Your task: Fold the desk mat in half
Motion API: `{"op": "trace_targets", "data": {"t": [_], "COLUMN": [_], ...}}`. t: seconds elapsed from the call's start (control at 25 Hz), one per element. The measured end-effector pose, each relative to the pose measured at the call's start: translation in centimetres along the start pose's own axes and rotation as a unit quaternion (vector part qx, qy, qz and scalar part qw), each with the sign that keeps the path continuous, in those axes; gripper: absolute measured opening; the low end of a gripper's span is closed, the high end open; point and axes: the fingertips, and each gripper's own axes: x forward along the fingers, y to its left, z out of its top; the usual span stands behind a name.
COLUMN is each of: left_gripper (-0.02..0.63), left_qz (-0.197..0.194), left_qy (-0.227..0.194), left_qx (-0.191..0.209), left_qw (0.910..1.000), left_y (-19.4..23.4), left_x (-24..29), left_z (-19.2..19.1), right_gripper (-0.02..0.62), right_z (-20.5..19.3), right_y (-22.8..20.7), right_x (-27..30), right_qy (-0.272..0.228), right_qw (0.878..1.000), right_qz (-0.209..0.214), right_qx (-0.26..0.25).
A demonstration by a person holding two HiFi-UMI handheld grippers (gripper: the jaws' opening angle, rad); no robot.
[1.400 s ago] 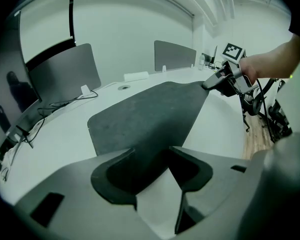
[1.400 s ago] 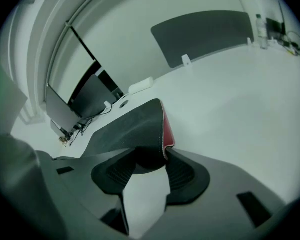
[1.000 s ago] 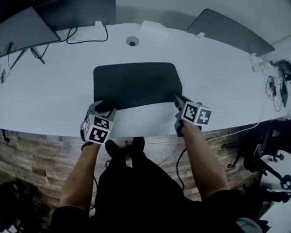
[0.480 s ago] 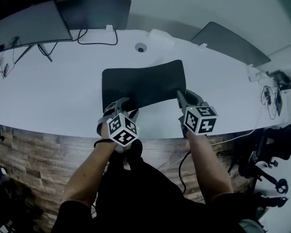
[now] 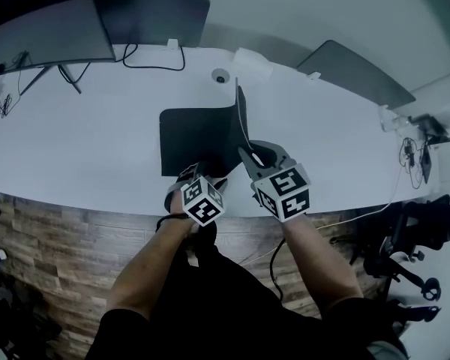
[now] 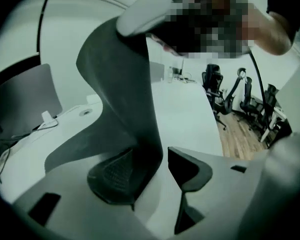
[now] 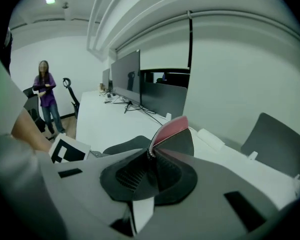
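Note:
The dark desk mat (image 5: pixel 195 135) lies on the white table (image 5: pixel 97 148), its right half lifted and standing upright as a thin edge (image 5: pixel 239 115). My right gripper (image 5: pixel 244 154) is shut on the mat's near right corner; in the right gripper view the pinched corner (image 7: pixel 171 134) shows a reddish underside. My left gripper (image 5: pixel 198 174) is at the mat's near edge. In the left gripper view the raised mat (image 6: pixel 122 79) rises between the jaws of the left gripper (image 6: pixel 152 160), against the left pad (image 6: pixel 115 176), with a gap to the right pad (image 6: pixel 189 169).
Two monitors (image 5: pixel 52 40) (image 5: pixel 154 17) stand at the table's far left with cables (image 5: pixel 146 60). A grommet (image 5: pixel 221 75) and a white box (image 5: pixel 252 60) lie beyond the mat. Office chairs (image 5: pixel 416 227) stand at right. A person (image 7: pixel 47 91) stands far off.
My right gripper has risen and swung left with the mat's corner, raising the right half upright. My left gripper has slid right along the near edge.

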Motion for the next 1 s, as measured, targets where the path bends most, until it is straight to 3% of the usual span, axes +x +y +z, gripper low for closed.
{"op": "trace_targets", "data": {"t": [0.16,0.52,0.68,0.8,1.0], "left_gripper": [0.206,0.204,0.204,0.204,0.204], "left_qz": [0.052,0.124,0.136,0.140,0.138], "left_qy": [-0.053,-0.048,-0.047,-0.051,-0.104], "left_qx": [-0.083,-0.162,-0.154,-0.132,-0.117], "left_qw": [0.9938,0.9778,0.9776,0.9800,0.9780], "left_y": [2.7,6.6,6.9,7.1,8.2], "left_x": [-5.3,-12.8,-15.6,-16.6,-18.4], "left_z": [-1.5,-9.2,-11.0,-10.9,-7.9], "right_gripper": [0.037,0.040,0.046,0.105,0.146], "right_z": [1.5,-0.5,-2.2,-2.6,-1.5], "right_y": [4.0,13.5,15.7,16.8,17.0], "right_x": [3.1,10.4,13.0,13.9,12.8], "right_qy": [0.010,0.066,0.086,0.090,0.061], "right_qw": [0.998,0.988,0.987,0.984,0.980], "right_qz": [0.047,0.124,0.127,0.139,0.186], "right_qx": [-0.028,-0.058,-0.054,-0.061,-0.021]}}
